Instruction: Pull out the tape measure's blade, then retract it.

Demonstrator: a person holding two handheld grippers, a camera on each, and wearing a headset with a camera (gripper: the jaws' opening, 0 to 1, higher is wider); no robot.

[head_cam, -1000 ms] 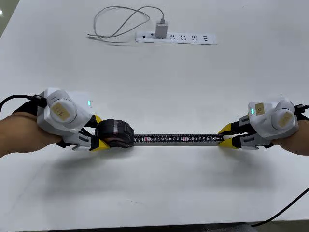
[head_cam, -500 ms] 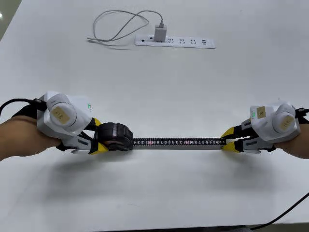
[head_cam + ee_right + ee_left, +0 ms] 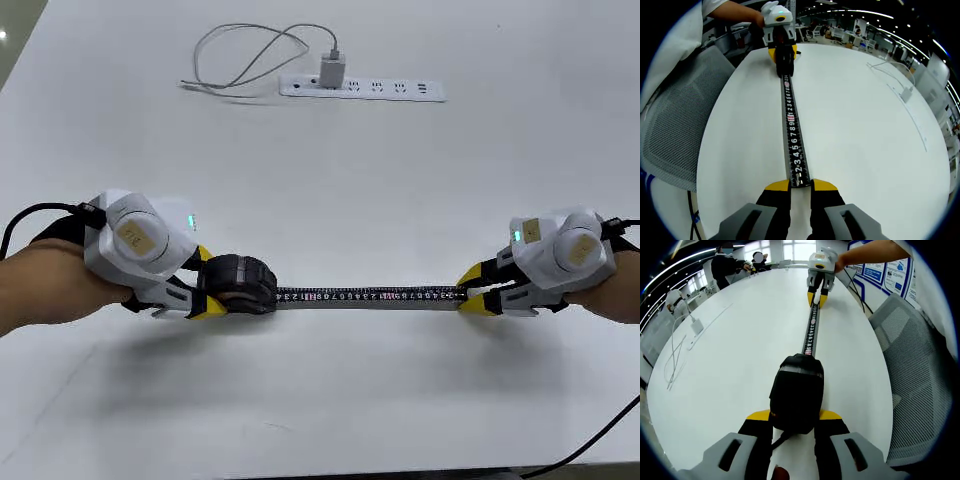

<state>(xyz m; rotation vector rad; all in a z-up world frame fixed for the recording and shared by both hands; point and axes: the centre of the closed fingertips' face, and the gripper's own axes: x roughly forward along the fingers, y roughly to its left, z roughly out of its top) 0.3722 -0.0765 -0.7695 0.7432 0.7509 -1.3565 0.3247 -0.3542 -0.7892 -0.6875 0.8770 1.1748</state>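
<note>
The black tape measure case [image 3: 240, 283] rests low over the white table, and my left gripper [image 3: 212, 287] is shut on it; the left gripper view has the case [image 3: 796, 392] between the yellow-tipped jaws. Its dark numbered blade [image 3: 370, 295] runs out level to the right. My right gripper [image 3: 472, 291] is shut on the blade's end, seen close in the right gripper view at the blade tip [image 3: 799, 181]. In that view the blade [image 3: 790, 120] stretches away to the case [image 3: 784, 58] and the left gripper. The right gripper [image 3: 816, 298] appears far off in the left gripper view.
A white power strip [image 3: 362, 88] with a plugged charger and a looped white cable [image 3: 245, 55] lies at the far side of the table. A black cable [image 3: 590, 440] crosses the near right corner. A grey mesh chair [image 3: 912, 365] stands beside the table edge.
The left gripper and case have shifted slightly right and the right gripper slightly left, so the exposed blade looks a little shorter. Both grips are unchanged.
</note>
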